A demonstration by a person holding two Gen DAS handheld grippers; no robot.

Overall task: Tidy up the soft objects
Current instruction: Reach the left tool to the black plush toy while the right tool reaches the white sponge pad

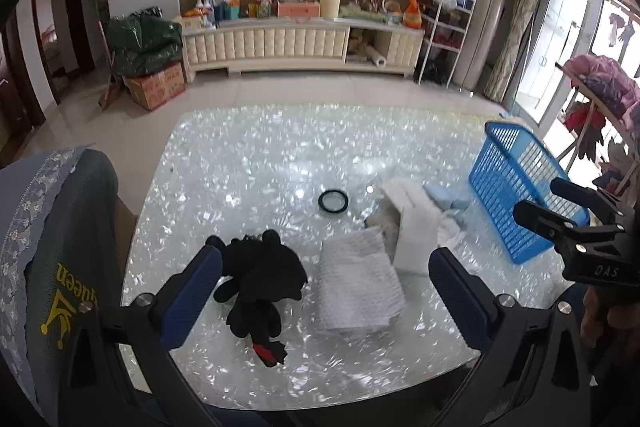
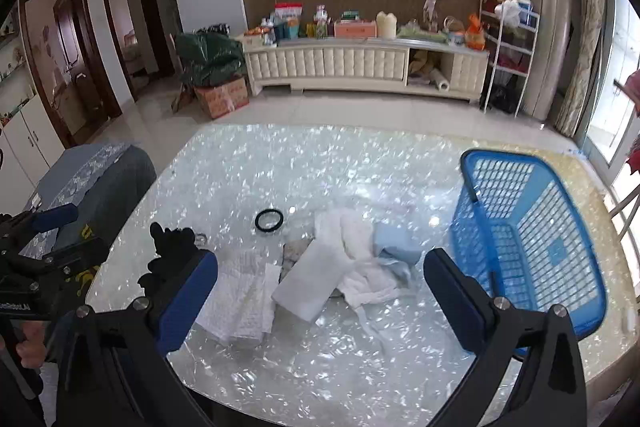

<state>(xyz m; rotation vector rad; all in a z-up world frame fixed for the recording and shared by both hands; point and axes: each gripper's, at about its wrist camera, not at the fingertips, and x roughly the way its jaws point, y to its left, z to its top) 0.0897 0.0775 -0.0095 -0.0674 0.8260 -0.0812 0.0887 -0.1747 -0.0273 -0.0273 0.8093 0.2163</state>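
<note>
Hovering over the shimmering table [image 1: 260,155], both tools are spread wide and grip nothing. The left gripper [image 1: 324,287] hangs in the lower middle of its view, jaws apart, with the black plush toy [image 1: 260,275] lying just inside its left finger and a folded white textured cloth [image 1: 358,287] between the fingers. The right gripper [image 2: 320,291] is likewise released, framing a flat white folded piece [image 2: 306,283], a crumpled white garment [image 2: 360,255] and a pale blue sponge-like block [image 2: 396,241] at the centre of its view. The blue basket [image 2: 532,235] stands empty at the right of that frame, near the pile but apart from it.

Nothing appears sorted yet, so the task looks to be at its start. The risks, as I judge them: the cloths overlap, so a pinch on one layer may drag its neighbours along or unfold it; the glossy tabletop could let a thin towel slide instead of lifting (a shallow bite would do that). A black ring [image 1: 333,201] sits near the pile and could be snagged by mistake, and the light basket may skid if bumped.
</note>
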